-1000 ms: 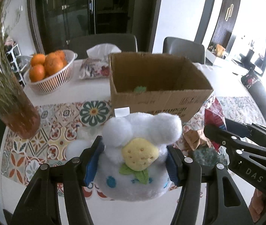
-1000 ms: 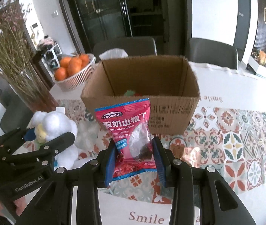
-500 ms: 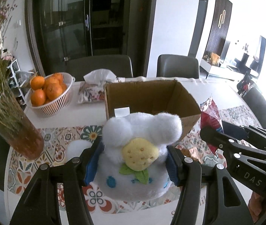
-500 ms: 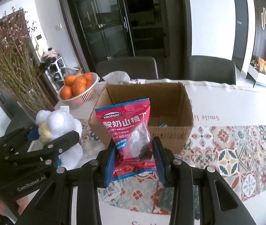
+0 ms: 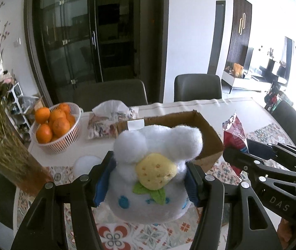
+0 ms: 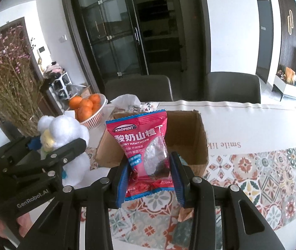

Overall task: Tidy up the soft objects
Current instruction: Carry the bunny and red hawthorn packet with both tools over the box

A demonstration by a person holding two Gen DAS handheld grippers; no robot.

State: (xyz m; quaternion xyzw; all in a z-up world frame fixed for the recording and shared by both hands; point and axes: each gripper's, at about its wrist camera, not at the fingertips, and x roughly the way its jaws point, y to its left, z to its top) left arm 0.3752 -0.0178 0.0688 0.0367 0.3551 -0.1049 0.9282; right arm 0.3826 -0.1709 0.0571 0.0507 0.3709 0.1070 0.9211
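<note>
At the far left stands a vase of dried flowers point(image 5: 6, 145), and beside it a white basket of oranges point(image 5: 54, 129) and a floral tissue pack point(image 5: 106, 120). All three sit toward the back of the table, out of the working lane.

Next comes the left gripper point(image 5: 150, 179), clenched on a white plush toy point(image 5: 152, 166) with a yellow strawberry on its front. The blue pads press into the toy's soft sides low on the body, probably because the fluffy upper lobes would squash and slip. The toy hangs clear of the patterned tablecloth point(image 5: 127, 235), in front of the open cardboard box point(image 5: 208, 133) and on its near side.

That box sits mid-table with its mouth open upward, the likely bin for both soft things.

To the right, the right gripper point(image 6: 150, 179) is clamped on a red hawthorn snack packet point(image 6: 141, 150). It pinches the lower half from both edges, so the bag stands upright with its label facing the camera. The packet is lifted just before the box's near wall.

Both loads look raised high enough to clear the rim, so I judge carrying over the box as the step in hand.
</note>
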